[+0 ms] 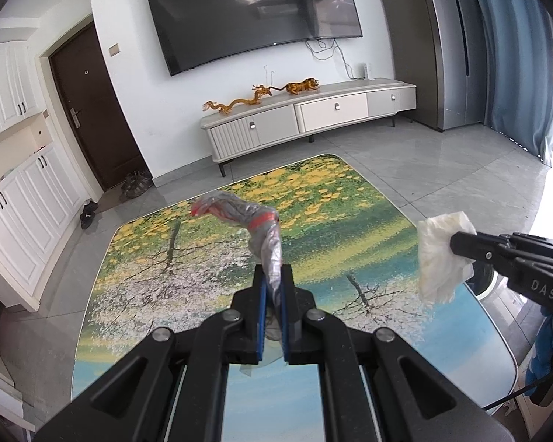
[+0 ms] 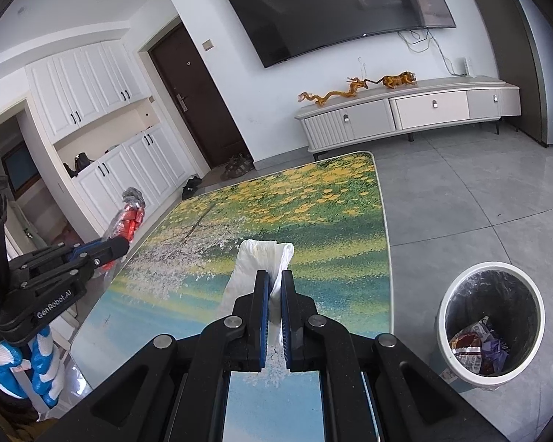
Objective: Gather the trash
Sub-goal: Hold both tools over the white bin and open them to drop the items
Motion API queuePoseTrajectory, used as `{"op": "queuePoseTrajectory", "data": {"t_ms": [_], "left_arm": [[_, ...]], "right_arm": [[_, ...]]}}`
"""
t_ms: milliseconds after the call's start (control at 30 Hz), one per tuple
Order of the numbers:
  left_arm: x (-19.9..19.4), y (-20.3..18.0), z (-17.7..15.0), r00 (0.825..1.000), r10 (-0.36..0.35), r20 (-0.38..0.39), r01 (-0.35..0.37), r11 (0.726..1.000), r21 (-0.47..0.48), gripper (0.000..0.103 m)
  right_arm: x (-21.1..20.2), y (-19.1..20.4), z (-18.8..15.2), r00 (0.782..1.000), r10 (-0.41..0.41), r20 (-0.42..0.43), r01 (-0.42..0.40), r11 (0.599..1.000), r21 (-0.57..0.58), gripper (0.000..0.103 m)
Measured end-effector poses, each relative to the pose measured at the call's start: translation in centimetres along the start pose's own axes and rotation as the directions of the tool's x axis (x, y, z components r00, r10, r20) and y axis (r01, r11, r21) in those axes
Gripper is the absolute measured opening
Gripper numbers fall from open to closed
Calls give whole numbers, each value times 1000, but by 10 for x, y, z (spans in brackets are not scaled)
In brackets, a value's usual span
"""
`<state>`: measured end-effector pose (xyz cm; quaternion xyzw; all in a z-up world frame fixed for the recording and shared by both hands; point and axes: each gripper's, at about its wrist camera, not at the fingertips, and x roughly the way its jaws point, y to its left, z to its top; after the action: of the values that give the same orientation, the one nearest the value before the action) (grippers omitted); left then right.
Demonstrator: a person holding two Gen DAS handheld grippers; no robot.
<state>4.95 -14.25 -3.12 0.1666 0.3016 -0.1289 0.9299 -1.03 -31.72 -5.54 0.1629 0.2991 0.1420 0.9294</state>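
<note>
Trash sits in both claws. In the left wrist view, the left gripper fills the bottom middle of the frame, and its two blue-padded jaws are squeezed tight on a twisted clear plastic wrapper with red bands. The wrapper sticks up from the jaws and bends toward the left, above the table with the painted picture of yellow flowers and trees. At the right edge, the right gripper reaches in and pinches a crumpled white paper tissue, which hangs near the table's right side. At the top, a big black television hangs on the white wall, and under it stands a long pale cabinet with drawers.

In the right wrist view, the right gripper is at the bottom middle, clamped on the white tissue, which stands up over the painted table. At the left, the left gripper holds the plastic wrapper beside the table's left edge. A hand in a blue and white glove shows in the lower left corner. At the lower right, a round white trash bin with a dark bag liner stands on the grey tiled floor, just beside the table, with some wrappers already inside.
</note>
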Motion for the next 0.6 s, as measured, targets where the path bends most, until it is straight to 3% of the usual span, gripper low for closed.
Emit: {"op": "queuePoseTrajectory", "data": {"t_ms": [200,333,467,533,600], "left_arm": [[7,-18,12,999,-49,8,48,999,23,6],[18,-45,31,984,-177,-1,177,983,39,6],[42,-83,51,935,-351,-53,353,935,32,6],[59,-111,62,894,-437,-99,442,896,39,6],[76,-138,71,869,-476,-138,486,873,49,6]], "right_arm": [[-17,-15,9,998,-36,50,35,999,24,6],[-35,-41,14,992,-94,89,89,994,58,6],[-55,-82,15,974,-199,109,187,976,109,6],[-60,-106,16,959,-264,102,250,959,131,6],[-61,-132,16,948,-307,84,292,943,157,6]]}}
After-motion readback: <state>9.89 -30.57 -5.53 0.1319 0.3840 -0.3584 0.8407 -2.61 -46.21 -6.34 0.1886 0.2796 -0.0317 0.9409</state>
